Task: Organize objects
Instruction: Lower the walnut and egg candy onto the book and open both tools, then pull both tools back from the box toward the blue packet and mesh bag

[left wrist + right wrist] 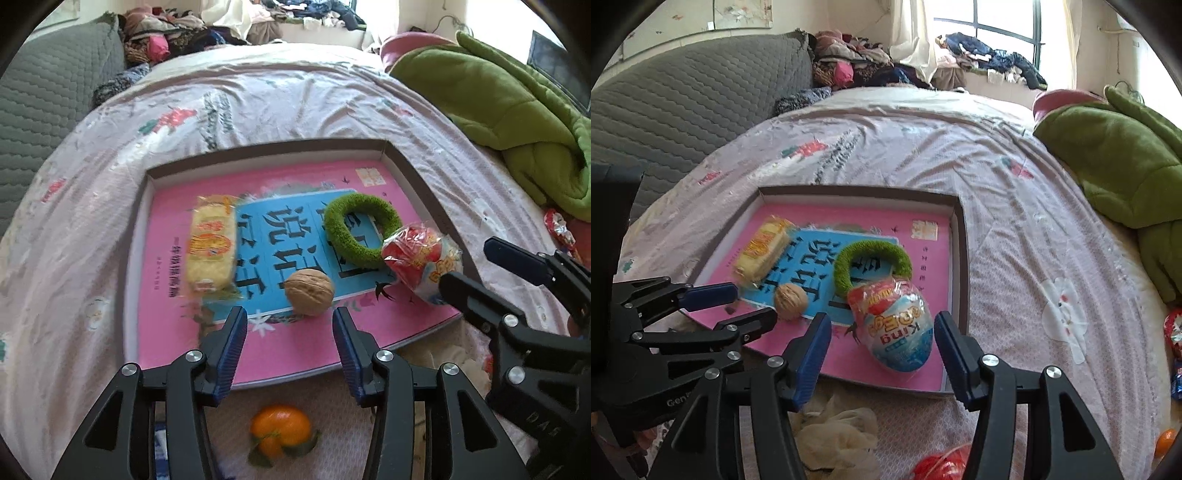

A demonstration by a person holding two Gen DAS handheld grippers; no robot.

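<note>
While both tools hover over the bed:
Left tool point(290, 321): parted, gripping nothing, walnut point(309, 291) just beyond.
Right tool point(882, 334): parted, wrapped egg point(894, 326) lying loose between.
Tray point(406, 158): also holds green ring point(364, 230), yellow snack point(211, 248).

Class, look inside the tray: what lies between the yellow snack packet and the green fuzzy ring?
Only the book cover's blue panel with its large black characters; nothing stands on that stretch. The walnut sits nearer the camera, off that line. The left wrist view shows it best.
</note>
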